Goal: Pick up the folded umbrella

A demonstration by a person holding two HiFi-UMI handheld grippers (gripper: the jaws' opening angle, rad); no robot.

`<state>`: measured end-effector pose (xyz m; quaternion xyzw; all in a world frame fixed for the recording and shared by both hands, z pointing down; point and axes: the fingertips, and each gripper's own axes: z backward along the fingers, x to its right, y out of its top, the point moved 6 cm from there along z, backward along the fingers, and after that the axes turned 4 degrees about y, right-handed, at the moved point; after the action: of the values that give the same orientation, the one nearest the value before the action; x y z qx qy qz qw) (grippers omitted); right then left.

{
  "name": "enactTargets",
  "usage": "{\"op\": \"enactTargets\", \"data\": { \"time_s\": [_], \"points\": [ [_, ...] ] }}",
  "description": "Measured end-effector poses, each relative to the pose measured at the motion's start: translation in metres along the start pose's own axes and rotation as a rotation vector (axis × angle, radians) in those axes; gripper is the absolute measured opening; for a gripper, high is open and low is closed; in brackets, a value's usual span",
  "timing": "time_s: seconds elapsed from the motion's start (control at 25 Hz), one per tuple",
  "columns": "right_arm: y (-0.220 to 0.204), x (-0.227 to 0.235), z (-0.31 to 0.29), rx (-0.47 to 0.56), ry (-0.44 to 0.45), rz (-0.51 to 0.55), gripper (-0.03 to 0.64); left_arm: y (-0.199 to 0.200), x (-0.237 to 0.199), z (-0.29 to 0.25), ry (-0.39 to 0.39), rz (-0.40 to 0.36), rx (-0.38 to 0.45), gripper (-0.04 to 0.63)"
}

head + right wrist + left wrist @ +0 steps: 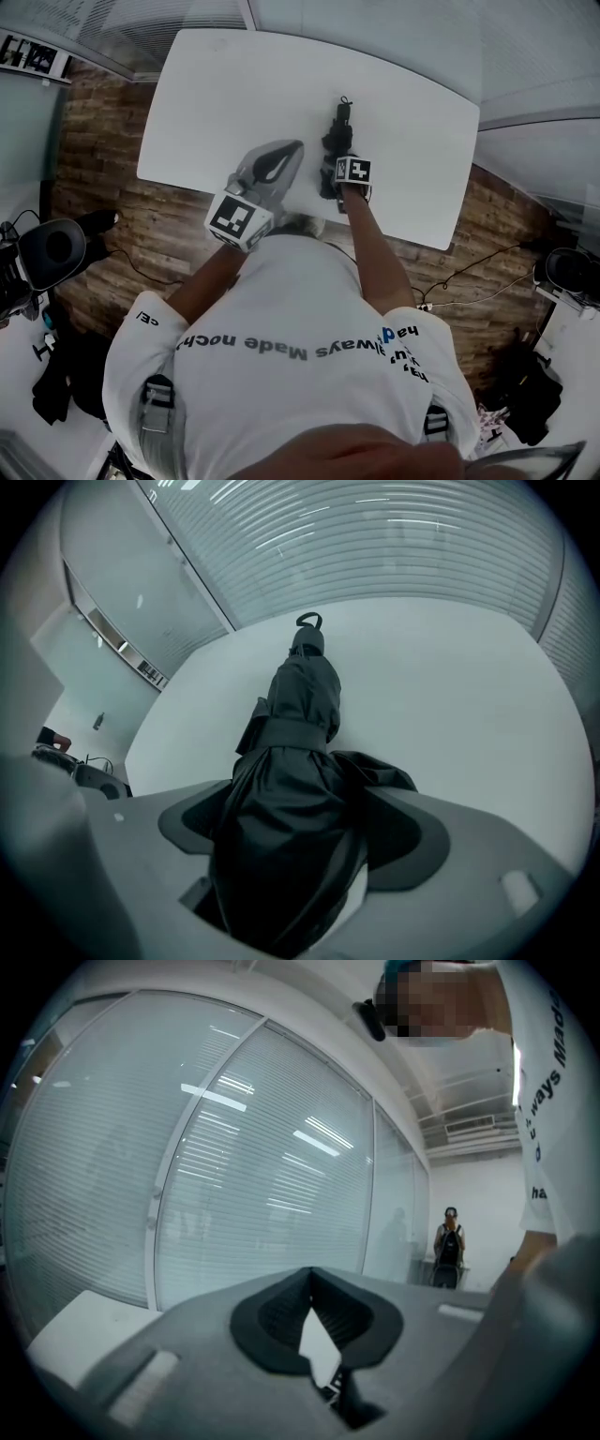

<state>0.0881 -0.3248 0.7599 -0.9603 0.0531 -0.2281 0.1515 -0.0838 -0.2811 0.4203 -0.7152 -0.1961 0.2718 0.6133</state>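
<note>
Looking along my right gripper, I see its jaws spread wide on either side of the folded black umbrella. The umbrella lies lengthwise on the white table, with its strap loop at the far end. My left gripper hangs level to the left of it over the table's near edge, jaws closed together on nothing.
</note>
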Motion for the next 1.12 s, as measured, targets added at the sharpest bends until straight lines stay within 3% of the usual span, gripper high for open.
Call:
{"op": "enactTargets", "data": {
  "time_s": [0.12,0.2,0.24,0.32,0.6,0.88,1.12],
  "points": [
    [0.002,-0.001,-0.005,-0.043,-0.055,0.026,0.425,-0.001,0.000,0.000,0.004,0.000,-0.004,0.002],
    [0.003,-0.005,-0.006,-0.065,-0.072,0.052,0.378,-0.002,-0.001,0.000,0.007,-0.003,-0.008,0.002],
    [0.003,-0.006,-0.006,-0.071,-0.072,0.059,0.329,-0.003,-0.001,0.000,0.008,-0.003,-0.009,0.002],
    [0.004,-0.005,-0.007,-0.071,-0.061,0.060,0.299,-0.004,-0.001,-0.002,0.009,-0.001,-0.009,0.002],
    [0.005,-0.005,0.005,-0.038,-0.026,0.078,0.253,-0.002,0.000,0.000,0.012,-0.004,-0.006,0.002],
    [0.020,-0.010,0.040,0.092,0.016,0.162,0.245,-0.002,-0.001,0.000,0.014,-0.003,0.000,0.002],
    [0.052,-0.021,0.093,0.287,0.080,0.214,0.244,-0.001,-0.001,-0.006,0.008,-0.004,0.002,0.002]
  ]
}}
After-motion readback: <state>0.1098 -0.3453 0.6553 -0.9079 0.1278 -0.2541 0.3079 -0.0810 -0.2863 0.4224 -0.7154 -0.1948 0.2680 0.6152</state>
